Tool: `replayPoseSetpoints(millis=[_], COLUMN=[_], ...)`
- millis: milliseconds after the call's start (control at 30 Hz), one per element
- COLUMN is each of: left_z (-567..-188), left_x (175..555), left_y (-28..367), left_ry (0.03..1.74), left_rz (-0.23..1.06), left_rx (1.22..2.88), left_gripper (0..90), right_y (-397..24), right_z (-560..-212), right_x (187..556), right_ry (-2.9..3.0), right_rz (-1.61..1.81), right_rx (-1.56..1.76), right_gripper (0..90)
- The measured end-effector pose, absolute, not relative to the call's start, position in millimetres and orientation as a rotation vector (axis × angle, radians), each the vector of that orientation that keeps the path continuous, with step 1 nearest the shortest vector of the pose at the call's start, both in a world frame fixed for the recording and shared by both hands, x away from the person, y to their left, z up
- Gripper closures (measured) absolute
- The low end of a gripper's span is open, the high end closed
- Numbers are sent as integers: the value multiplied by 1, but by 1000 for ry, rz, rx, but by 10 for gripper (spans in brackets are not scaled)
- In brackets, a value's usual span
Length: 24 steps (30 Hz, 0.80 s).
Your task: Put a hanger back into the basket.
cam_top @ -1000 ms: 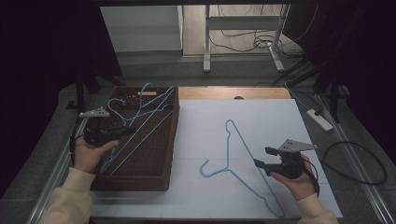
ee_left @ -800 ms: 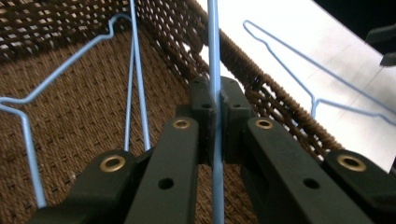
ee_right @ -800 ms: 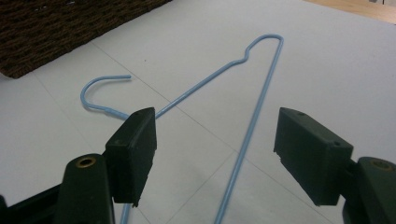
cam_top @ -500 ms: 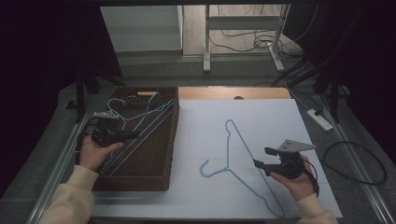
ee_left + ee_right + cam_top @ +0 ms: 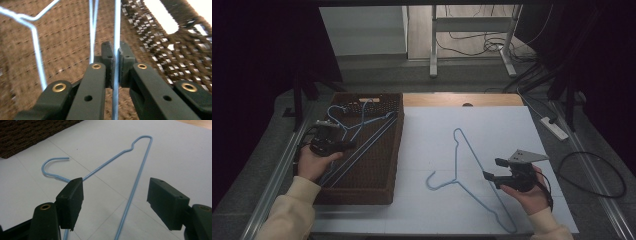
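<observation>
Blue wire hangers lie in a brown woven basket (image 5: 362,187) at the left of the high view, and the left gripper (image 5: 343,146) has its jaws pressed together on the wire of one hanger (image 5: 116,30), pinching it over the basket floor. Another hanger (image 5: 472,170) lies flat on the white table (image 5: 427,135) at lower centre, apart from the basket. The right gripper (image 5: 491,169) hovers at its lower right with jaws spread wide, one wire bar running between them in the right gripper view, untouched. The step in hand looks like lifting a hanger out of the basket. Next it probably needs raising clear of the other wires and the basket wall without snagging.
</observation>
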<state>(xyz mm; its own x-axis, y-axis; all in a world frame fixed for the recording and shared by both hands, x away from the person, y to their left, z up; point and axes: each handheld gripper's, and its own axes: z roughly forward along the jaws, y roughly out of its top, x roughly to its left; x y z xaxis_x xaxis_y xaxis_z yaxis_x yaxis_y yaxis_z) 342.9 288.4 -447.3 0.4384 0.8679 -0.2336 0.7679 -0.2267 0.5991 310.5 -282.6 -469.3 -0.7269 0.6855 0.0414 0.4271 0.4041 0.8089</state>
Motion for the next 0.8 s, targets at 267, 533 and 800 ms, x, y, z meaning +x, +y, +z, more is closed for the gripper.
replayPoseSetpoints(millis=[267, 533, 800], left_z=[-461, -469, -464], left_x=[352, 358, 356], left_y=[298, 297, 297], left_ry=[1540, 1616, 1644], left_rz=[224, 251, 391], left_rx=[2108, 2163, 2123], left_gripper=[828, 830, 494], right_y=[-282, -281, -281], right_z=[-470, -471, -471], right_x=[311, 311, 311], right_ry=[2374, 2379, 2382], right_rz=[1222, 1213, 1208], right_rx=[968, 969, 969], right_gripper=[297, 295, 289])
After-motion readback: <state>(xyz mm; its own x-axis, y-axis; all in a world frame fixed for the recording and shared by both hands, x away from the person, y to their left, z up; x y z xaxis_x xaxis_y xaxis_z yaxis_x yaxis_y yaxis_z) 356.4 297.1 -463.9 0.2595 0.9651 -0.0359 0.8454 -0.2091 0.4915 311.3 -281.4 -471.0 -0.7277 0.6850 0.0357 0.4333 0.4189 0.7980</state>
